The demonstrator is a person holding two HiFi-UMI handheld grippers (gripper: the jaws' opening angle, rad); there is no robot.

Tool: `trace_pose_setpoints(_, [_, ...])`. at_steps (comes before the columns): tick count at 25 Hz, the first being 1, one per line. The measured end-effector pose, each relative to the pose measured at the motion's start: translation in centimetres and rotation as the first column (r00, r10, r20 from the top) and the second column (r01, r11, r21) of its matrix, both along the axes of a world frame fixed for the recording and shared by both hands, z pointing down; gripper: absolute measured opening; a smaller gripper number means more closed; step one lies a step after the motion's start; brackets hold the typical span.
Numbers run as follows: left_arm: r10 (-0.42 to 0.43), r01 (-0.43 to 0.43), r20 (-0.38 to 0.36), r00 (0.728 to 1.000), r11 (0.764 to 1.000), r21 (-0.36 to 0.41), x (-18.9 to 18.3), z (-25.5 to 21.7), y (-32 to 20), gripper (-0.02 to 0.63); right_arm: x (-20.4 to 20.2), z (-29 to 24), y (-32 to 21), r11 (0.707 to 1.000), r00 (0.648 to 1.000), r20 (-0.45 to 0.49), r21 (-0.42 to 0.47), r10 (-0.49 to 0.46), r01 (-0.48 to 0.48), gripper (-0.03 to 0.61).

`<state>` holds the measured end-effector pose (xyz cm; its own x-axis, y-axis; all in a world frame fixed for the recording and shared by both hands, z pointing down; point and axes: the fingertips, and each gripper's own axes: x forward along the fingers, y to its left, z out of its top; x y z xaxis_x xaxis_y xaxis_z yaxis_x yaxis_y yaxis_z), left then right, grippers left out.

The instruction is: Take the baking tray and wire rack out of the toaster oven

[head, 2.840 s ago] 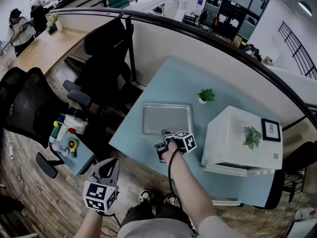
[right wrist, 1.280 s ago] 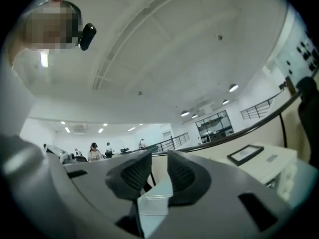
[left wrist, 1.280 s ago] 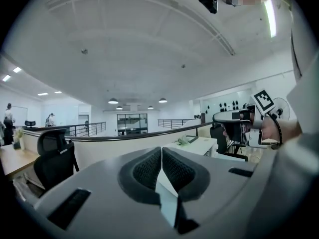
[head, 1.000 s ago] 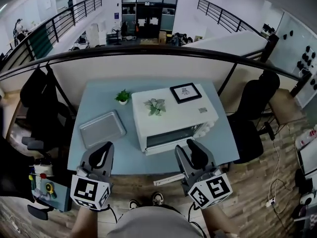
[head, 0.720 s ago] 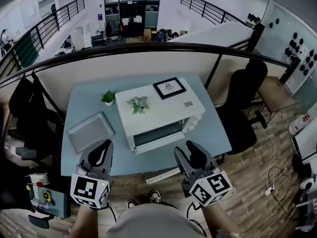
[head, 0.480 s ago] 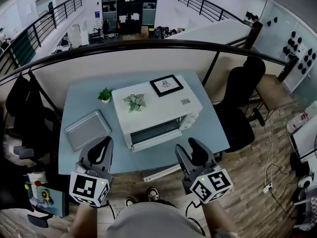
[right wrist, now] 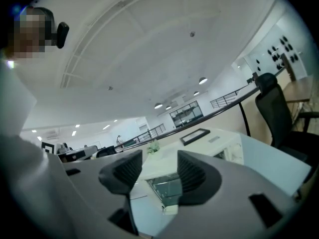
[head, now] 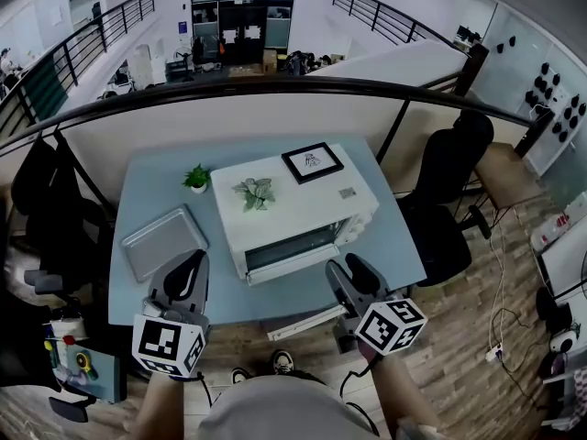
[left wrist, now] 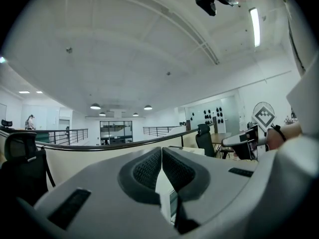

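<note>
Grey ribbed rubber lines the pads of both claws, the nearest things to me. The left claw (head: 186, 280) hangs short of the bench (head: 156, 174) with its jaws pressed together on nothing. The right claw (head: 351, 280) points at the oven front. Its jaws have just been opening and stand apart with only air between them (the oven's glass shows through the gap, well beyond).

By my reckoning the job is half done. The baking tray (head: 165, 243) is already out, lying flat on the bench to the left of the toaster oven (head: 293, 211) and clear of it. The wire rack is nowhere on the bench, so I take it to be inside. The door looks shut from here, though I would not swear to it. That leaves opening the door and drawing the rack out.

The bench top is pale blue, smooth and matte. The tray is dull silver metal, a shallow rectangle with rounded corners and a low raised rim. The oven is a white, boxy shell with a dark glass strip across its front. A black picture frame (head: 312, 162) lies flat on its roof beside a leafy sprig (head: 256, 192). Behind the tray stands a small green potted plant (head: 196, 178) in a white pot. Beyond the cream partition runs a black rail (head: 275, 87).
</note>
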<state>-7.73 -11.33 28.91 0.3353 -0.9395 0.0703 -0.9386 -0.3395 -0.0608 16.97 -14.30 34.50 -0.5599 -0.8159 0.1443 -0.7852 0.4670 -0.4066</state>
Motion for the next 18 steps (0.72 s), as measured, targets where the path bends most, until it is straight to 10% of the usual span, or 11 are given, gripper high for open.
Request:
trace_pose_setpoints(8, [-0.030,0.030,0.027,0.999,0.999,-0.021,-1.6,2.4,-1.3,0.009,-0.1,7.1,-4.4,0.985,0.980,0.183,-0.164,0.078,-0.047,0.238])
trace_pose_setpoints(18, [-0.039,0.040,0.040,0.998,0.999,-0.033,-1.6,6.6,-3.4,0.009,0.1,16.0,-10.4,0.940,0.842,0.493,-0.338,0.217,-0.044,0.239])
